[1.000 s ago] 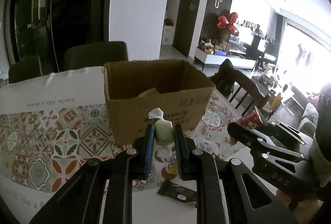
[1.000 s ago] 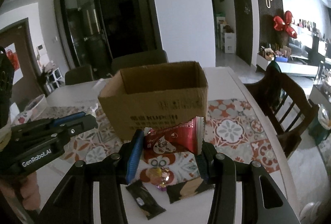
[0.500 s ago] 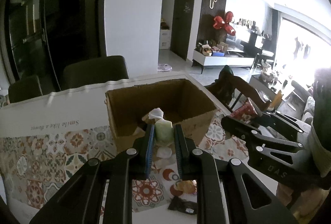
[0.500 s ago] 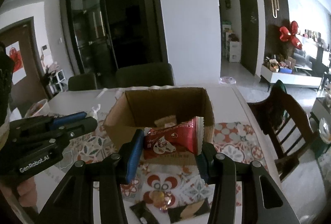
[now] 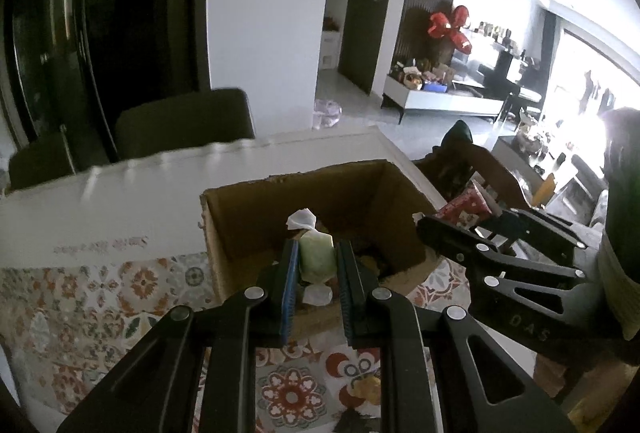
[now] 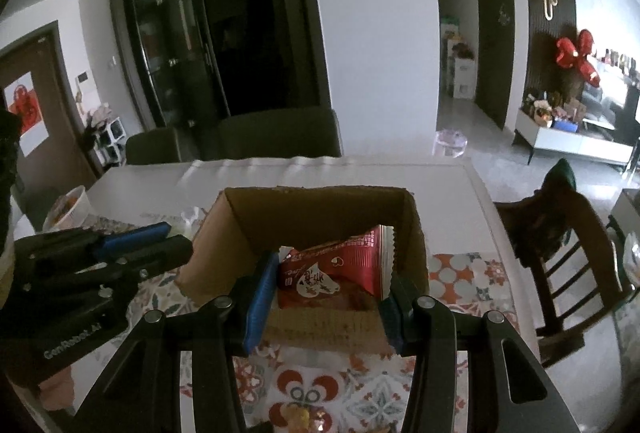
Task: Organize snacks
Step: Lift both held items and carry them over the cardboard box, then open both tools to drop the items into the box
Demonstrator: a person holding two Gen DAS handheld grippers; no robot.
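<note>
Snacks sit in both tools: left hand-held gripper point(image 5: 317, 265) is clamped tight on a pale green wrapped candy point(image 5: 317, 257), right hand-held gripper point(image 6: 327, 287) is part-open w/ its pads pressing the sides of a red snack packet point(image 6: 336, 273). Vs a sec ago both have moved fwd and up: then each snack hung in front of the cardboard box point(image 6: 320, 209) wall, low over the patterned counter point(image 5: 120, 297); now both hang over the box's open top, just inside the near rim. Loose wrappers on the counter have slid mostly out of view at the bottom edge. Beyond the box: white cloth, then dark chairs point(image 6: 280, 133).
</note>
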